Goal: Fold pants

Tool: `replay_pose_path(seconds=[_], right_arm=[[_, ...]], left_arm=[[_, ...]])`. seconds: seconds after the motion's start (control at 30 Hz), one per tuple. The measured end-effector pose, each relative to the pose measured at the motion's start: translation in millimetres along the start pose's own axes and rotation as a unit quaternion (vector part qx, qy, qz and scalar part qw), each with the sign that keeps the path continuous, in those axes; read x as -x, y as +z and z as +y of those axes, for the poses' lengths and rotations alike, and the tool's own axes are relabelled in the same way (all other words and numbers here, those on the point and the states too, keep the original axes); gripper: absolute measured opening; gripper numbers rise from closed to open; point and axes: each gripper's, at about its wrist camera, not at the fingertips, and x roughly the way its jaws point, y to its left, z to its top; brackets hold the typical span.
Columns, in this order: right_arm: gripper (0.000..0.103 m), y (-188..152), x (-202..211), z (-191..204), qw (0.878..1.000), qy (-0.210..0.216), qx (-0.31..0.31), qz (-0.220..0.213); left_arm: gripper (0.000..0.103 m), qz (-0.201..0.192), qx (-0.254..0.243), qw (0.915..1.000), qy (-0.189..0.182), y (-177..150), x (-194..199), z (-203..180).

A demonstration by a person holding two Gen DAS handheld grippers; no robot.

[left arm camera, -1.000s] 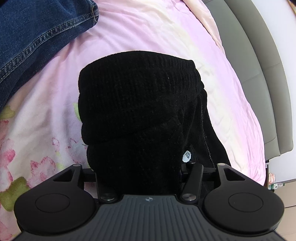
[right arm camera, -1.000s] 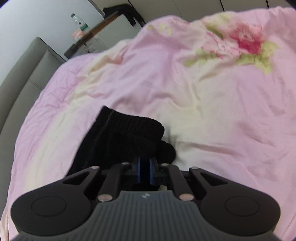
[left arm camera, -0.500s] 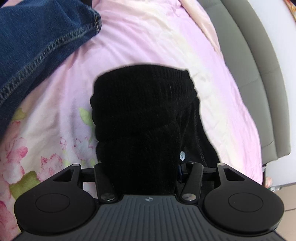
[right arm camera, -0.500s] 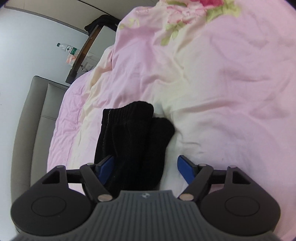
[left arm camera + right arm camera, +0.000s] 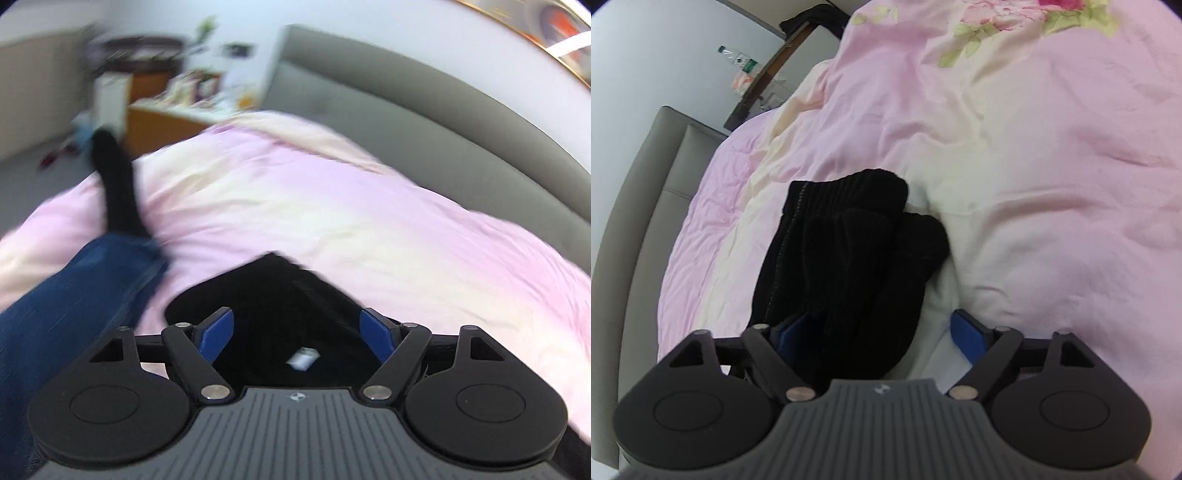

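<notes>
The black pants [image 5: 846, 273] lie as a folded bundle on the pink floral duvet [image 5: 1015, 166], near the grey headboard [image 5: 639, 206]. In the right wrist view the bundle sits low at about 6 o'clock. Its long axis runs from 6 o'clock toward 12 o'clock, with the rounded folded ends pointing away at 12. The fabric looks ribbed, thick and soft, so I judge it light and limp, not slippery. It should sag if taken by one layer only. A better hold is across all layers at the near edge, or at the stitched side seam at 10 o'clock.

The right gripper [image 5: 882, 339] has its blue pads spread wide, the left pad against the cloth, gripping nothing. The left gripper [image 5: 297, 334] is also spread above the pants [image 5: 273, 302]. This view is blurred, so the small white label [image 5: 303, 358] is perhaps a care tag
</notes>
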Motion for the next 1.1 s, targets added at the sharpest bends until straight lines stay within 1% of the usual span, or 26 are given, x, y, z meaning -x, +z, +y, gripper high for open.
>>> replay_pose_path(seconds=[0.03, 0.07, 0.1, 0.17, 0.23, 0.3, 0.33, 0.37, 0.4, 0.43, 0.47, 0.5, 0.53, 0.57, 0.6, 0.63, 0.7, 0.73, 0.8, 0.87, 0.93, 1.03, 1.1], right_arm=[[0.094, -0.7, -0.7, 1.1, 1.0, 0.011, 0.009, 0.001], [0.095, -1.4, -1.4, 3.3, 1.0, 0.007, 0.018, 0.003], [0.095, -1.7, -1.7, 6.4, 1.0, 0.001, 0.029, 0.006], [0.095, -2.9, -1.6, 12.4, 0.999, -0.009, 0.046, 0.006], [0.094, -4.0, -0.2, 13.8, 0.999, -0.012, 0.047, 0.003], [0.088, -1.4, 0.7, 11.4, 0.999, -0.016, 0.034, 0.004], [0.085, 1.0, 1.0, 9.2, 1.0, -0.018, 0.025, 0.006], [0.08, 3.3, 1.7, 6.1, 1.0, -0.017, 0.012, 0.007], [0.077, 5.9, 2.0, 2.0, 1.0, -0.014, -0.004, 0.008], [0.076, 8.6, 2.4, -2.2, 1.0, -0.005, -0.021, 0.01], [0.073, 10.9, 2.6, -5.4, 0.999, 0.007, -0.035, 0.01], [0.068, 13.3, 2.1, -8.1, 0.999, 0.019, -0.046, 0.012], [0.065, 15.3, 2.1, -10.1, 0.998, 0.032, -0.056, 0.01], [0.059, 17.3, 2.1, -11.6, 0.997, 0.044, -0.063, 0.008], [0.055, 18.7, 1.5, -12.8, 0.996, 0.053, -0.068, 0.007], [0.054, 19.9, 0.4, -13.5, 0.996, 0.06, -0.072, 0.007], [0.045, 21.5, -2.6, -15.3, 0.994, 0.066, -0.082, 0.01], [0.043, 22.3, -4.6, -17.1, 0.994, 0.069, -0.089, 0.012], [0.039, 24.0, -7.8, -22.0, 0.991, 0.075, -0.106, 0.015], [0.038, 24.4, -8.9, -27.3, 0.989, 0.085, -0.123, 0.017], [0.037, 23.7, -10.0, -30.8, 0.986, 0.091, -0.136, 0.019], [0.035, 23.7, -11.9, -31.5, 0.986, 0.093, -0.138, 0.019], [0.028, 23.0, -10.6, -30.2, 0.987, 0.091, -0.132, 0.017]], left_arm=[[0.09, 0.007, -0.03, 0.9991, -0.029, -5.4, -1.2, -19.2], [0.09, 0.019, -0.057, 0.9965, -0.059, -12.1, -4.6, -38.3], [0.09, 0.035, -0.08, 0.9924, -0.086, -20.2, -9.0, -58.7], [0.09, 0.062, -0.115, 0.9831, -0.128, -38.1, -16.2, -95.8], [0.09, 0.068, -0.148, 0.9713, -0.173, -58.9, -17.9, -131.6], [0.091, 0.08, -0.189, 0.9557, -0.211, -80.2, -20.6, -165.7], [0.091, 0.093, -0.207, 0.9482, -0.223, -87.9, -22.1, -182.7], [0.091, 0.107, -0.223, 0.9407, -0.232, -95.4, -23.1, -199.7], [0.091, 0.123, -0.238, 0.9326, -0.242, -101.9, -26.1, -215.0], [0.091, 0.136, -0.25, 0.9259, -0.248, -107.5, -28.4, -228.4], [0.091, 0.148, -0.261, 0.9191, -0.256, -113.4, -29.9, -242.5], [0.091, 0.158, -0.268, 0.9132, -0.263, -119.0, -30.2, -255.4], [0.091, 0.167, -0.274, 0.9082, -0.269, -123.2, -32.0, -265.9], [0.089, 0.176, -0.28, 0.9027, -0.275, -127.1, -33.2, -277.2], [0.084, 0.184, -0.287, 0.897, -0.282, -131.5, -33.2, -289.4], [0.082, 0.19, -0.293, 0.8908, -0.291, -136.2, -34.3, -299.5], [0.076, 0.2, -0.301, 0.8798, -0.309, -146.6, -31.0, -317.3], [0.075, 0.202, -0.303, 0.8763, -0.315, -150.1, -31.1, -324.0], [0.074, 0.196, -0.309, 0.8733, -0.322, -156.1, -30.0, -343.1], [0.073, 0.194, -0.319, 0.8682, -0.327, -160.9, -30.0, -354.4], [0.071, 0.199, -0.33, 0.8609, -0.332, -168.1, -33.8, -366.9], [0.063, 0.218, -0.345, 0.8516, -0.329, -180.6, -47.8, -384.8], [0.054, 0.228, -0.347, 0.8503, -0.323, -186.1, -53.1, -388.0]])
